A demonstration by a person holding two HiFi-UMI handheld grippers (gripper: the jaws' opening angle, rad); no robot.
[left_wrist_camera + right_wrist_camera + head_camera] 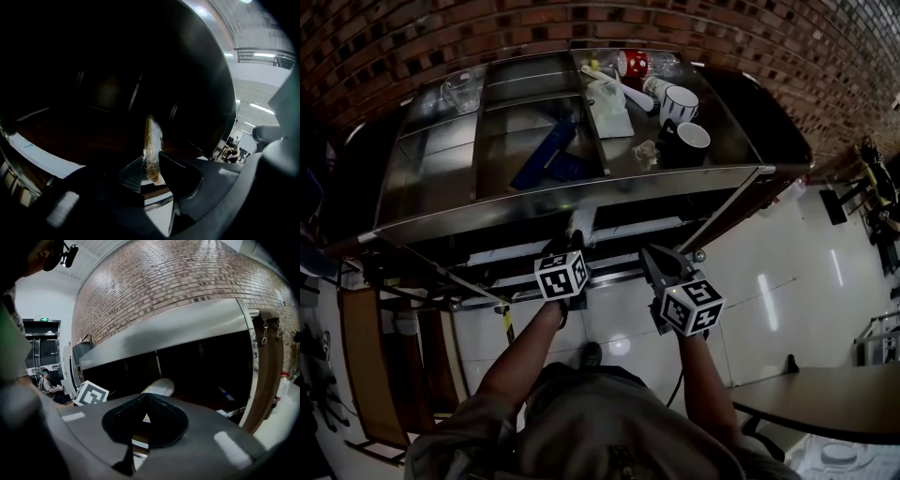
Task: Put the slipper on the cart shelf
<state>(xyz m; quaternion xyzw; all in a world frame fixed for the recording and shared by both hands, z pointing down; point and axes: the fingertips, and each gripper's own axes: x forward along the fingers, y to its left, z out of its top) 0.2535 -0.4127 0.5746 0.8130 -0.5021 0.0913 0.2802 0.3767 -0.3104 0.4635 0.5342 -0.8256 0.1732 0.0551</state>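
Slipper [152,136] — edge-up, pinched in left claw [151,158] | right claw [146,398] closed, empty — slipper's end beyond its tips

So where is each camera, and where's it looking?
Head view: on the person's head, looking down at the cart; both arms, left hand-held gripper and right hand-held gripper show.
Left gripper view: on that hand-held gripper, facing the dark shelf; its jaws hold the slipper.
Right gripper view: on that hand-held gripper, facing the cart and brick wall; its jaws show.
Shared: both gripper views show the slipper.
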